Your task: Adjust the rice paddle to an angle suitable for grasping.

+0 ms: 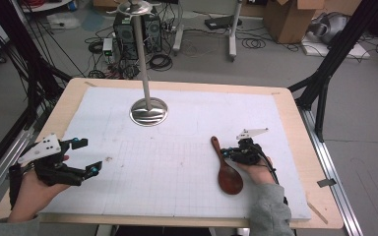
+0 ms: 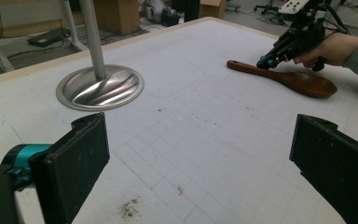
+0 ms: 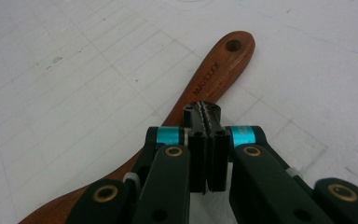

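The right gripper (image 1: 228,153) is pressed together over the spoon (image 1: 225,168) handle, seemingly poised to regrasp. The left gripper (image 1: 87,157) is held spread at nine o'clock on the desk (image 1: 177,147), kept clear.

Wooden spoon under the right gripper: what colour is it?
The wooden spoon is dark reddish-brown with a glossy finish, clearest in the right gripper view.

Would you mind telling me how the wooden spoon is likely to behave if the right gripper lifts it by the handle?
The spoon looks like solid wood, so it is probably stiff and fairly light. Its polished surface may be a little slippery. The bowl end is broader than the handle, so held at mid-handle by the right gripper, whose jaws are shut above it, it would likely dip bowl-first.
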The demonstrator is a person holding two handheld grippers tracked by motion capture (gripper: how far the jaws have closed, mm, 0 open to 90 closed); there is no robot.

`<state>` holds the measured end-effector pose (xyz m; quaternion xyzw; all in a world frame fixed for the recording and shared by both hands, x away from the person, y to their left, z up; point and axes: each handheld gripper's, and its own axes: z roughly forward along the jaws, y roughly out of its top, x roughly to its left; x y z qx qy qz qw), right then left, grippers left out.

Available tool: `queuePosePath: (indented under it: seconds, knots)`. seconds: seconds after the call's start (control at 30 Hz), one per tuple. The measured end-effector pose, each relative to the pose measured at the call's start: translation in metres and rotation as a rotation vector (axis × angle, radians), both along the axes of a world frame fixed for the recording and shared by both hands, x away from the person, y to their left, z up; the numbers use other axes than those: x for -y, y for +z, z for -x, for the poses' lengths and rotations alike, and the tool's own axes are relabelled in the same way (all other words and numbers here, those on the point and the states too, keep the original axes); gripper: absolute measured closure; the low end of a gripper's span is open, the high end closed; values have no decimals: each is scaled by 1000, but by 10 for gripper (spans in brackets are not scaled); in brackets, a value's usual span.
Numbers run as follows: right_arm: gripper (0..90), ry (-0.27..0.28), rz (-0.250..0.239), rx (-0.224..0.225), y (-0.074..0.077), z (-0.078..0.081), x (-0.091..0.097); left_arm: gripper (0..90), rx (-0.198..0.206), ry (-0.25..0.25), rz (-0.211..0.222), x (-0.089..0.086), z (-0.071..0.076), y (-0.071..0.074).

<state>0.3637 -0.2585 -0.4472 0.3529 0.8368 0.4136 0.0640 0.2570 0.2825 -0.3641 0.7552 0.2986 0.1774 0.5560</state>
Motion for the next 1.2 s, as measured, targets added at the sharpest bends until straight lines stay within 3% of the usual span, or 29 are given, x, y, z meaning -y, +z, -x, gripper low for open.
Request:
queuePosePath:
  seconds: [0.23,0.73,1.03,1.2]
  knots:
    - [895,34,30,2,2,0,-14,51,4,3,2,-3,1,1]
    - [895,51,39,4,3,-1,-20,51,-1,-2,-7,1,0,-2]
    - [895,73,80,4,7,0,-31,51,-2,3,-2,0,0,-2]
    - [895,83,79,0,6,0,-33,51,-2,2,-4,0,0,-2]
